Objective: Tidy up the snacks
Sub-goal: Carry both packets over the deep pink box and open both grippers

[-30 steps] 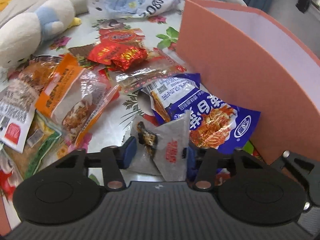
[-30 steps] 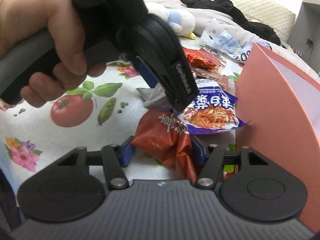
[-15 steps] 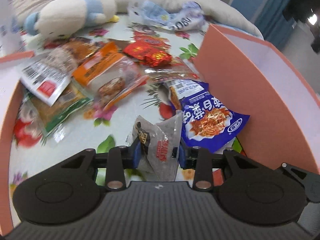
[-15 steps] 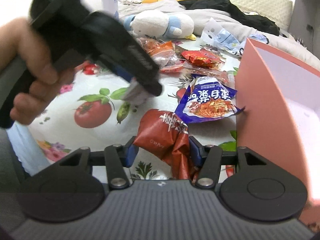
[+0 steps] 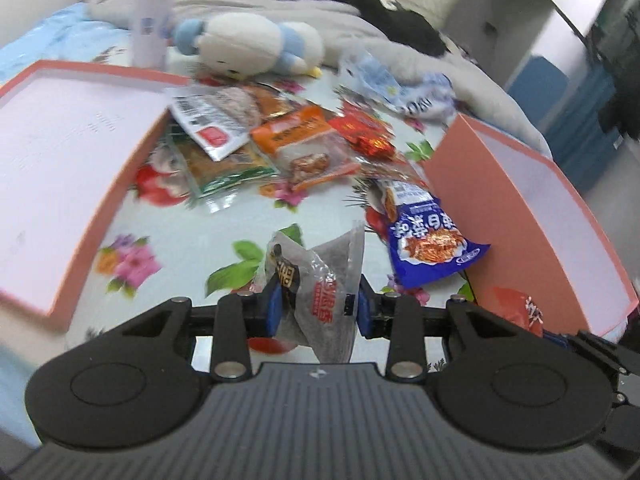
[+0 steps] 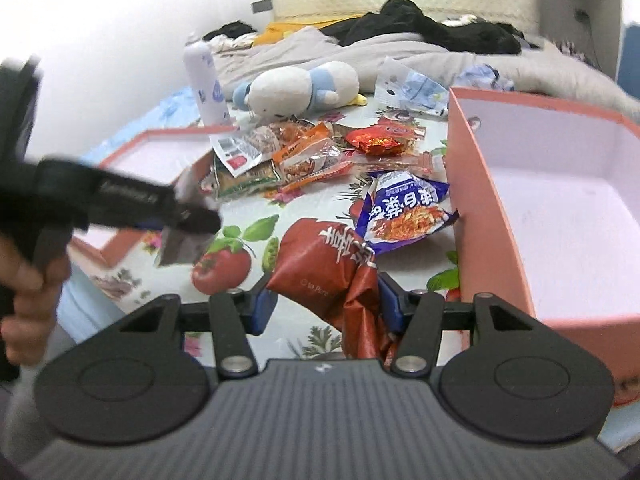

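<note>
My left gripper (image 5: 319, 312) is shut on a grey foil snack packet (image 5: 320, 276), held above the flowered cloth. My right gripper (image 6: 326, 306) is shut on a crumpled dark red packet (image 6: 320, 256), lifted off the cloth beside the right pink box (image 6: 560, 208). In the right wrist view the left gripper (image 6: 196, 220) shows blurred at the left, with the grey packet (image 6: 176, 246) hanging from it in front of the left pink box (image 6: 152, 152). A blue noodle packet (image 5: 432, 244) lies against the right pink box (image 5: 568, 216). The left pink box (image 5: 60, 168) stands open and empty.
A heap of loose snack packets (image 5: 288, 144) lies between the two boxes. Behind it are a white and blue plush toy (image 5: 256, 46), a white bottle (image 5: 152, 20), a crumpled pale bag (image 5: 400, 88) and bedding. A person's hand (image 6: 28, 292) holds the left gripper.
The left gripper's jaws closed on the grey packet, then lifted it and swung left toward the left box. The right gripper rose with the red packet still in it.
</note>
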`<state>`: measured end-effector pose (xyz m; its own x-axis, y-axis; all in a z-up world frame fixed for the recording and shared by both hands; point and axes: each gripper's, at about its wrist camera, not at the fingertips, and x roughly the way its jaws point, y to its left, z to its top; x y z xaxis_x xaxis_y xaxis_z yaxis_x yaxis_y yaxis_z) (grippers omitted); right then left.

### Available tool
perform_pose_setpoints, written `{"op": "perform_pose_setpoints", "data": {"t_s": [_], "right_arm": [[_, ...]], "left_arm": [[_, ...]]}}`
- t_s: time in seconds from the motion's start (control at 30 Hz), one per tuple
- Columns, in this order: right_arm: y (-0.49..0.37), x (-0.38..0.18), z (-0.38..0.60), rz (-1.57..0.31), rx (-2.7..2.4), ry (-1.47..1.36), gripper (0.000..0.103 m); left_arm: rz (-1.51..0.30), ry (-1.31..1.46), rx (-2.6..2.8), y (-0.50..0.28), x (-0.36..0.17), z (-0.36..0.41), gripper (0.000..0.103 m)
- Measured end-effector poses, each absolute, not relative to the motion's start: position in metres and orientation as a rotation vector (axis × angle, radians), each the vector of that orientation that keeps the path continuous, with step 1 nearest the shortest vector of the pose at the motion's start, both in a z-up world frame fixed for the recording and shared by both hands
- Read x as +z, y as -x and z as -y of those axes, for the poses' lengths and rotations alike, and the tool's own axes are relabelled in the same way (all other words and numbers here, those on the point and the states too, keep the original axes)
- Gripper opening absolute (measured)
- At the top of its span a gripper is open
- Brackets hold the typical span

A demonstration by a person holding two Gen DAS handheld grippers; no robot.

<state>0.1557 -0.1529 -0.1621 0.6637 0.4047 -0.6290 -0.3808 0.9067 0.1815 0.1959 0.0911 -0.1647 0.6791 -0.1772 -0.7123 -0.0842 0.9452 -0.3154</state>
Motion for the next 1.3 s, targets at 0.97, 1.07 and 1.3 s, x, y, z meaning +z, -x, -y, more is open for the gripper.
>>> {"op": "perform_pose_setpoints", "data": {"t_s": [0.97,1.07,1.3], "right_arm": [[-0.116,-0.06,0.22,-0.526,0.333,-0.147,0.057],[-0.118,-0.057,0.234,-0.514,0.297,-0.144,0.057],[-0.137,-0.054,0.271,-0.49,0.225,-0.146,0.057]], "left_arm": [[-0.653,0.343,-0.16,-0.137,-0.045,-0.015,0.04],[-0.647,0.336,-0.212,-0.15,-0.041,0.007,0.04],[-0.619,0.304,-0.324,-0.184,-0.027,0.059,0.04]]}}
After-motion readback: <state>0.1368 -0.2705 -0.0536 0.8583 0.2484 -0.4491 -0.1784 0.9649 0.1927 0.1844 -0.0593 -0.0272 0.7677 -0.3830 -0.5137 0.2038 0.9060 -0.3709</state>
